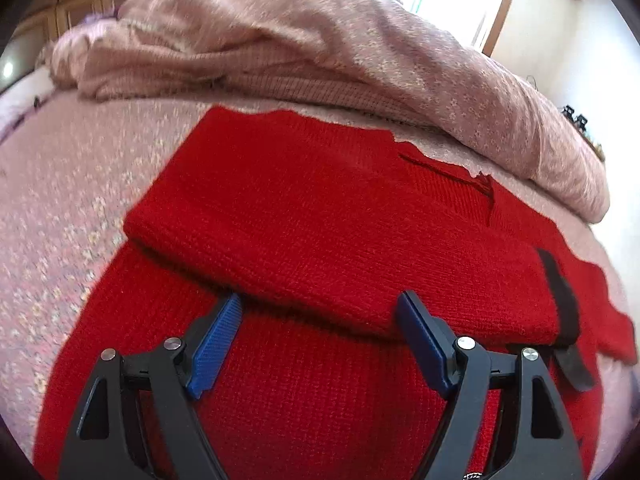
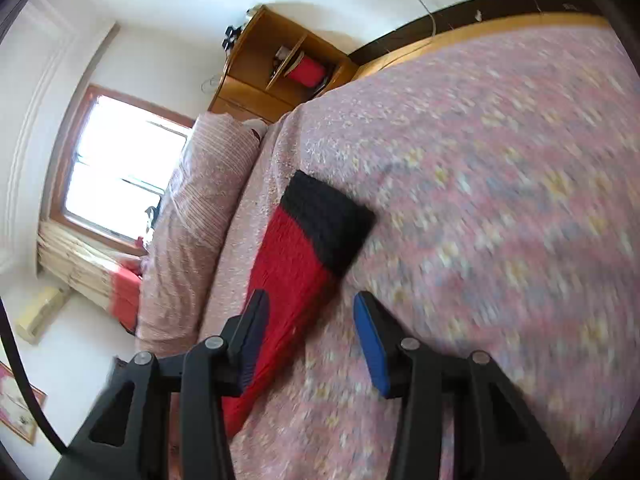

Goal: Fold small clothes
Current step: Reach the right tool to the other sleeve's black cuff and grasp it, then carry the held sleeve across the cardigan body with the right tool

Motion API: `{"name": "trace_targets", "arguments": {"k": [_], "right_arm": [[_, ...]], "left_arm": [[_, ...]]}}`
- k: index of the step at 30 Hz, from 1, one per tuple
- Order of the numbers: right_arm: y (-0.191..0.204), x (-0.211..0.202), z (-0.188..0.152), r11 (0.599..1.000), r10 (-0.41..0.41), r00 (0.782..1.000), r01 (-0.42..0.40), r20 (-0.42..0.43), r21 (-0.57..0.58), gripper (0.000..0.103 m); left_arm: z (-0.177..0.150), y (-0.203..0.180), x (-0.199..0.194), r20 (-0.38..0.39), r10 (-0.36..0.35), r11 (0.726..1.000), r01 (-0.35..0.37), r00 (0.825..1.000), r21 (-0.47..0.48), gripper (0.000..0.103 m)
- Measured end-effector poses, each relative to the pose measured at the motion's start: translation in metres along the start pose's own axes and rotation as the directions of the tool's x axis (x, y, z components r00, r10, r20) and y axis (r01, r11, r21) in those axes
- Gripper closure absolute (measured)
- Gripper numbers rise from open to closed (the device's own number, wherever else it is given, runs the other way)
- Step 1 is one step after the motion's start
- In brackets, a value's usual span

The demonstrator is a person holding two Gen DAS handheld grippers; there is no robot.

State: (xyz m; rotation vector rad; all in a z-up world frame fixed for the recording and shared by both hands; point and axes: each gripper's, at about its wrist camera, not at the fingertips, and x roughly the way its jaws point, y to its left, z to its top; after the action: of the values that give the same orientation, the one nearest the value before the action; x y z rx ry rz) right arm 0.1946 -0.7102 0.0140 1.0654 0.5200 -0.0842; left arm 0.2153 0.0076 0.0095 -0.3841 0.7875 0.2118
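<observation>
A red knitted sweater (image 1: 320,216) lies flat on the pink patterned bedspread (image 1: 80,184). One part is folded over the body, with a black cuff (image 1: 562,300) at its right end. My left gripper (image 1: 320,308) is open just above the sweater, its blue pads at the folded edge. In the right wrist view a red sleeve (image 2: 288,276) with a black cuff (image 2: 328,220) stretches out on the bedspread (image 2: 500,200). My right gripper (image 2: 308,308) is open over the sleeve, holding nothing.
A rumpled pink quilt (image 1: 320,48) is heaped behind the sweater and also shows in the right wrist view (image 2: 192,216). A wooden cabinet (image 2: 272,68), a window (image 2: 120,168) and the bed's wooden edge (image 2: 440,40) are beyond.
</observation>
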Motion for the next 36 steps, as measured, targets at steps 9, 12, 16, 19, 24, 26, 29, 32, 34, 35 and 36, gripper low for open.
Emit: {"name": "trace_targets", "arguments": {"k": [9, 12, 16, 19, 24, 26, 29, 32, 34, 35, 36], "right_arm": [[0.013, 0.034, 0.021, 0.995, -0.077, 0.996, 0.079, 0.039, -0.057, 0.057], [0.015, 0.038, 0.020, 0.996, -0.054, 0.996, 0.059, 0.073, -0.065, 0.057], [0.014, 0.038, 0.025, 0.999, -0.035, 0.996, 0.037, 0.081, -0.015, 0.056], [0.005, 0.033, 0.028, 1.000, -0.012, 0.997, 0.012, 0.081, 0.003, 0.056], [0.005, 0.034, 0.026, 0.997, 0.079, 0.996, -0.079, 0.042, -0.009, 0.056], [0.003, 0.037, 0.024, 0.987, 0.163, 0.986, -0.163, 0.017, 0.008, 0.056], [-0.002, 0.042, 0.024, 0.989, 0.143, 0.989, -0.144, 0.034, 0.041, 0.066], [-0.008, 0.044, 0.024, 0.990, 0.109, 0.992, -0.115, 0.069, 0.078, 0.079], [-0.010, 0.044, 0.022, 0.989, 0.095, 0.989, -0.107, 0.110, 0.101, 0.084], [-0.011, 0.044, 0.022, 0.989, 0.088, 0.988, -0.102, 0.126, 0.106, 0.085], [-0.010, 0.044, 0.020, 0.990, 0.073, 0.988, -0.088, 0.138, 0.106, 0.089]], "left_arm": [[-0.002, -0.008, 0.003, -0.008, 0.034, 0.999, -0.034, 0.999, 0.027, 0.027], [-0.002, -0.008, 0.004, -0.008, 0.034, 0.999, -0.034, 0.999, 0.027, 0.027], [-0.002, -0.009, 0.004, -0.008, 0.034, 0.999, -0.034, 0.999, 0.026, 0.027], [-0.002, -0.008, 0.004, -0.008, 0.032, 0.999, -0.032, 0.999, 0.025, 0.027], [-0.003, -0.008, 0.004, -0.008, 0.030, 0.999, -0.029, 1.000, 0.022, 0.027], [-0.003, -0.008, 0.003, -0.007, 0.028, 0.999, -0.028, 1.000, 0.021, 0.027], [-0.004, -0.009, 0.003, -0.007, 0.028, 0.999, -0.028, 1.000, 0.020, 0.027], [-0.004, -0.009, 0.003, -0.007, 0.028, 0.999, -0.028, 1.000, 0.019, 0.027], [-0.004, -0.009, 0.003, -0.007, 0.029, 0.999, -0.028, 1.000, 0.019, 0.027], [-0.004, -0.009, 0.003, -0.006, 0.028, 0.999, -0.028, 1.000, 0.019, 0.027], [-0.005, -0.009, 0.003, -0.007, 0.027, 0.999, -0.027, 1.000, 0.018, 0.027]]}}
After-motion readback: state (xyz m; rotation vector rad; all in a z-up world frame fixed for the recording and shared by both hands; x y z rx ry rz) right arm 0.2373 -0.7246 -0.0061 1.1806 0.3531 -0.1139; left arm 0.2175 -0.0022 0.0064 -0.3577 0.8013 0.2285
